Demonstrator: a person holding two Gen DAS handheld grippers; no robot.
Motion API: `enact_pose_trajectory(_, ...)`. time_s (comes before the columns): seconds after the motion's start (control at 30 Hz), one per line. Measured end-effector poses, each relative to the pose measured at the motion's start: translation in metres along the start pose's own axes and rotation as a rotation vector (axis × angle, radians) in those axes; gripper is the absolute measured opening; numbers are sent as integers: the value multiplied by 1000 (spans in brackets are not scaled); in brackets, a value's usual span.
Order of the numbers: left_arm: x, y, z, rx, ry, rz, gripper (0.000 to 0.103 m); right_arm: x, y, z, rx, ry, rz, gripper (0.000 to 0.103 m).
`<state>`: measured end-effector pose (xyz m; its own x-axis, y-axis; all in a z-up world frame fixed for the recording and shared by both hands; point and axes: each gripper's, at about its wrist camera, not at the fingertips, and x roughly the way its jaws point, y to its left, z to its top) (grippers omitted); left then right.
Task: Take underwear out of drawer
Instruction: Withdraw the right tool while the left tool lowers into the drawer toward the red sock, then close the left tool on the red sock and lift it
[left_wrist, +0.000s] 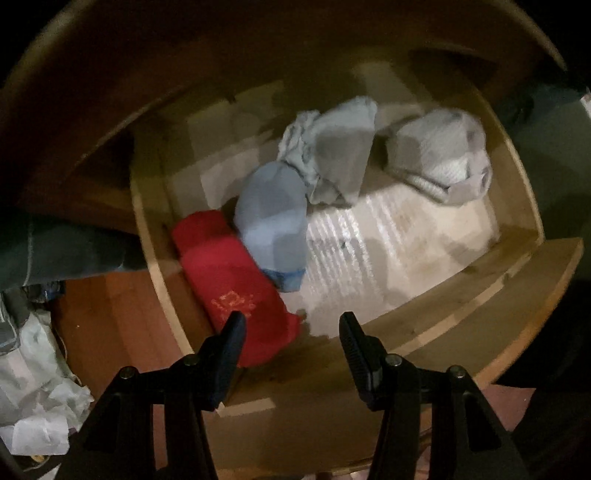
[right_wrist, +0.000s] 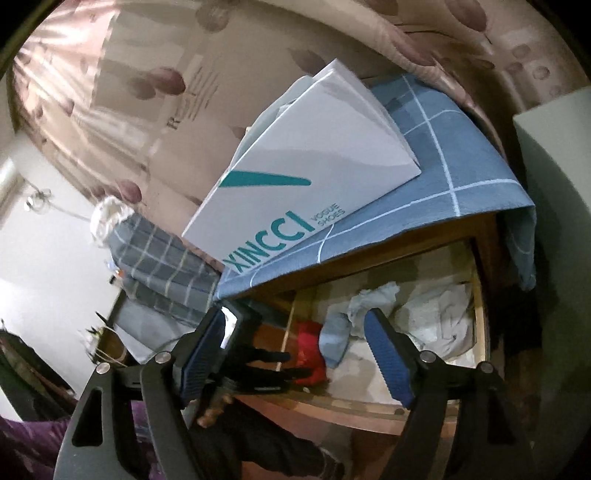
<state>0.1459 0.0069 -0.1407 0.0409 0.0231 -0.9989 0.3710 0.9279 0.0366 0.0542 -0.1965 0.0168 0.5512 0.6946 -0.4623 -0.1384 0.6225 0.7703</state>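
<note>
Below our left gripper (left_wrist: 291, 321) we see the wooden drawer (left_wrist: 480, 291), pulled out and open. Our left jaws stand wide apart and hold nothing; one fingertip hangs over the near end of a red folded piece (left_wrist: 229, 280), but we cannot tell if it touches the cloth. This red piece lies along the left wall of the drawer and has a small orange pattern on it. Just beside it, touching it, lies a light blue folded piece (left_wrist: 273, 229) with a darker blue band at its near end. Behind the blue one there is a crumpled pale grey-green cloth (left_wrist: 332, 155), and further right, apart from it, a grey and white bundle (left_wrist: 443, 155). Which of these pieces are underwear we cannot say for sure; all of them are inside the drawer. The drawer floor is covered with a pale liner.

From the right wrist view, our right gripper (right_wrist: 299, 332) is also open, its blue-padded jaws far apart and empty, and it is held above the front edge of the drawer (right_wrist: 480, 317). Through its jaws we see the left gripper (right_wrist: 291, 365) reaching to the red piece (right_wrist: 310, 347). On top of the cabinet lies a blue checked cloth (right_wrist: 443, 155), and on it rests a white shoe box (right_wrist: 314, 155) with the word XINCCI in teal.
</note>
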Motion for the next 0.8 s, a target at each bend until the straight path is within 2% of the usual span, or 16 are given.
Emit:
enact_pose_trajectory(0.13, 14, 6, 4, -34, 43, -25, 54, -3, -3, 1, 21, -12, 18, 79)
enact_pose_trajectory(0.23, 19, 9, 7, -53, 44, -55, 54, -3, -4, 1, 29, -12, 27, 81)
enact_pose_trajectory(0.53, 45, 20, 8, -112, 85, 47, 54, -2, -6, 0, 40, -3, 58, 83)
enact_pose_trajectory(0.73, 62, 31, 8, -199, 116, 43, 54, -2, -4, 0, 45, -1, 77, 83)
enact_pose_trajectory(0.8, 66, 31, 11, -196, 132, 61, 54, -1, -5, -1, 47, 4, 81, 84)
